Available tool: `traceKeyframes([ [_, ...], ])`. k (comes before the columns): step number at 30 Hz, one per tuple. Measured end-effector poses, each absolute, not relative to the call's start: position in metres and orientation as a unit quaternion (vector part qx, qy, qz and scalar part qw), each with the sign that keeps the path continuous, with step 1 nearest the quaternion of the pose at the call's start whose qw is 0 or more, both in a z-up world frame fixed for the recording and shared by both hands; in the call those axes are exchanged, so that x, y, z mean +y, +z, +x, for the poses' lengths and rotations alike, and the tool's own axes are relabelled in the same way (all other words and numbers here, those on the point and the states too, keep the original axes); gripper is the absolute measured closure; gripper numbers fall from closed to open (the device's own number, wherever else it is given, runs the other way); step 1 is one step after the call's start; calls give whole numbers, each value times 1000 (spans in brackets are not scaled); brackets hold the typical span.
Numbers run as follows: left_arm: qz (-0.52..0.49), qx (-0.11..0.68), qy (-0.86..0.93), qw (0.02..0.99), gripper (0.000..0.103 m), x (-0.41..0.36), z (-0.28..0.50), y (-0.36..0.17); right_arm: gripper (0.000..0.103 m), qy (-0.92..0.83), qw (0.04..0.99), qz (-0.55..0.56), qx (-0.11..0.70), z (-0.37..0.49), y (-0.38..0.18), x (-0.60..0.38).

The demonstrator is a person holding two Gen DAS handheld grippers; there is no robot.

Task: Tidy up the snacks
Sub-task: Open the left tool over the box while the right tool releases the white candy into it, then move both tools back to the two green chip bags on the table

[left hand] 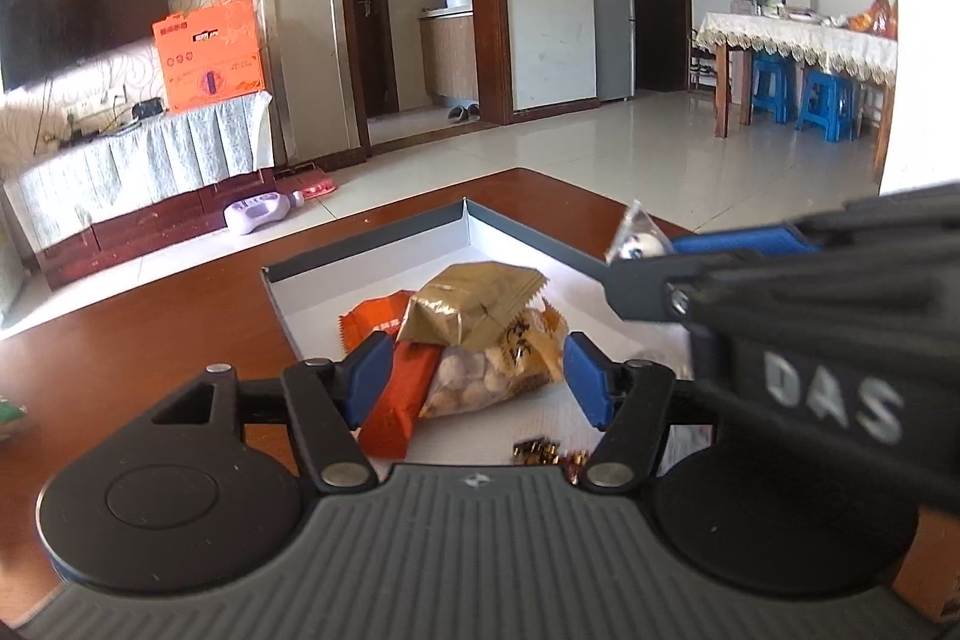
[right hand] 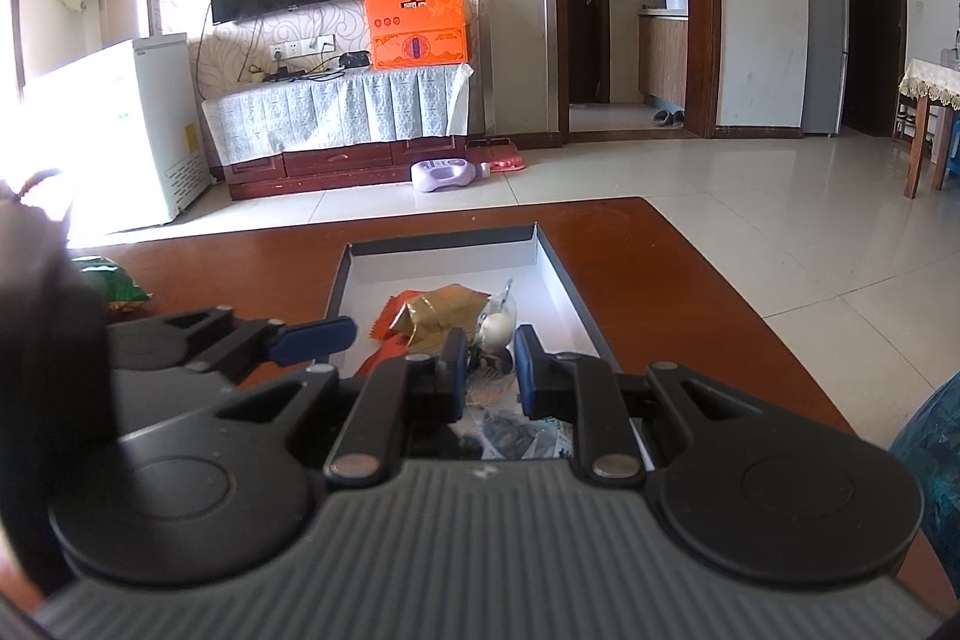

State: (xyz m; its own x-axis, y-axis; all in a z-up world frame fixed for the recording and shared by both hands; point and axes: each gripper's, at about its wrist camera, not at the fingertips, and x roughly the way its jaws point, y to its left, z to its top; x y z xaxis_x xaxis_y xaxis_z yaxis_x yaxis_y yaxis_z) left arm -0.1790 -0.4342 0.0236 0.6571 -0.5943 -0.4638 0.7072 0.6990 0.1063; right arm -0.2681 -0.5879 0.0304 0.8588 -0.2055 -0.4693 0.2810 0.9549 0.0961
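Two hand-held grippers work over one shallow white-lined cardboard tray with a dark grey rim [left hand: 372, 235], which sits on a reddish-brown wooden table [left hand: 150, 328].

Left gripper [left hand: 474, 376]: black body, blue pads, jaws spread. No pad presses anything; the snacks lie between and beyond the pads in the lower centre of the left wrist view.

Right gripper [right hand: 489, 361]: jaws pressed nearly together, pinching a clear plastic wrapper with a round white sweet inside [right hand: 498, 325]. In the left wrist view the same wrapper [left hand: 639, 235] shows at right of centre, sticking up past the jaw tips, its twisted end pointing up-left.

Count inside the tray, left wrist view:
- 1 gold foil packet [left hand: 474, 307], crinkled, on top of the pile, long axis roughly left-right across the frame.
- 1 clear bag of pale round nuts with a yellow printed top [left hand: 498, 370], under the gold packet, long axis slanting from lower left to upper right.
- 2 orange wrappers: a long orange bar [left hand: 399, 400] running from lower left up towards frame centre, and a flatter orange packet [left hand: 375, 319] with a serrated edge behind it.
- Some small dark-and-gold wrapped pieces [left hand: 543, 451] at the bottom — largely cut off by the gripper body, number unclear.

Outside the tray: 1 green snack bag [right hand: 117, 283] on the table at left of the right wrist view, partly hidden by the left gripper. A dark printed packet [right hand: 516, 436] below the right jaws is hard to make out.
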Motion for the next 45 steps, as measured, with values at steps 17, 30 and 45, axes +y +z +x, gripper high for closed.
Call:
traceKeyframes([
  [17,162,195,-377,891,28,-405,-222,31,82,-137,951,91,260,-257,13,-584],
  [30,169,197,-373,891,25,-394,-228,34,71,-140,948,100,267,-257,11,-584],
  [45,155,199,-364,897,22,-384,-246,43,31,-141,955,108,238,-285,28,-566],
])
